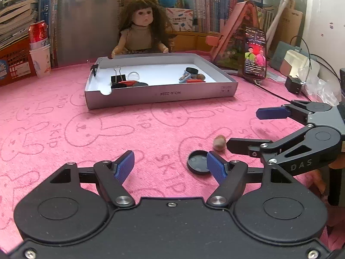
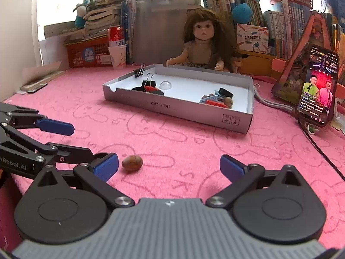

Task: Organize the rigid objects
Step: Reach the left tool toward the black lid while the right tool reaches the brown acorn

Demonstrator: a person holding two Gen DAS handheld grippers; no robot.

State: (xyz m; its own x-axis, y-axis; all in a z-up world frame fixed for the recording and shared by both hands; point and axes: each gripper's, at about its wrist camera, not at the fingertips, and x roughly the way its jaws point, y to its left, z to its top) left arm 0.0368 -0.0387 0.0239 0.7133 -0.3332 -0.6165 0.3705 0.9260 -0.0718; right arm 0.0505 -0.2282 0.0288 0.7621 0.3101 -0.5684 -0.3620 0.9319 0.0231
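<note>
A brown nut [image 1: 219,142] [image 2: 132,163] lies on the pink cloth. Beside it is a black round lid [image 1: 197,163], partly hidden by my left gripper's right finger. My left gripper [image 1: 170,167] [image 2: 73,140] is open with nothing between its pads, and the lid sits just ahead of them. My right gripper [image 2: 169,168] [image 1: 252,129] is open wide; the nut lies just ahead of its left finger, untouched. Farther back stands a shallow grey box tray [image 1: 161,95] [image 2: 176,108] holding binder clips, a clear dome, black caps, an orange piece and another nut.
A doll [image 1: 142,30] sits behind the tray. A lit phone [image 1: 255,54] [image 2: 317,86] leans at the right with a cable trailing over the cloth. A paper cup holding a red can [image 1: 39,49] stands at the back left. Books and boxes line the back.
</note>
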